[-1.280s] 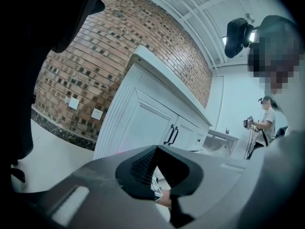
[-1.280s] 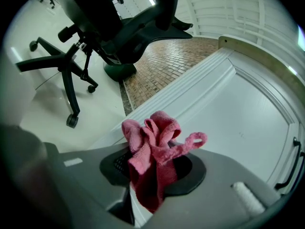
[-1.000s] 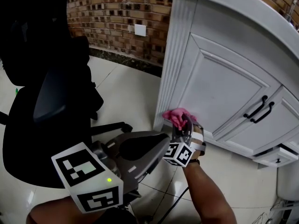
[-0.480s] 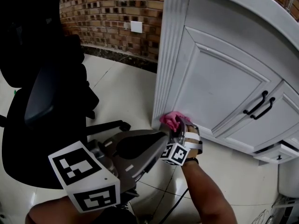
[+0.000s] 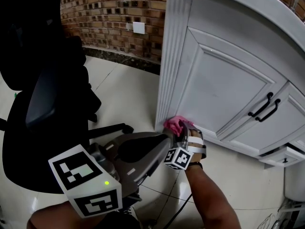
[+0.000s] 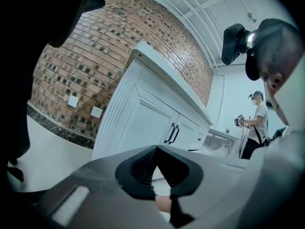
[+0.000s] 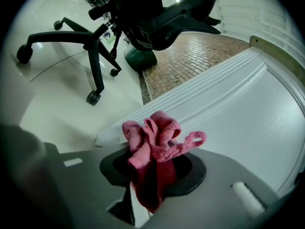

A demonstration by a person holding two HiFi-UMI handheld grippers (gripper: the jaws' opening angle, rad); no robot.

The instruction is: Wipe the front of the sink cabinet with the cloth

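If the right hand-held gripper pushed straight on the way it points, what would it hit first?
Probably the cabinet front, low by its fluted edge; the cloth in the right hand-held gripper would touch first.

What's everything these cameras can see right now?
sink cabinet: one, white, right side, doors shut
door handles: two, black, on the cabinet doors
cloth: one, pink, at the cabinet's lower left corner
office chair: one, black, left of the cabinet
brick wall: one, reddish-brown, behind the cabinet
wall plates: two, white, on the bricks
bystander: one, white shirt, far background
left tongs: one, grey, shut, empty
right tongs: one, grey, shut on the cloth
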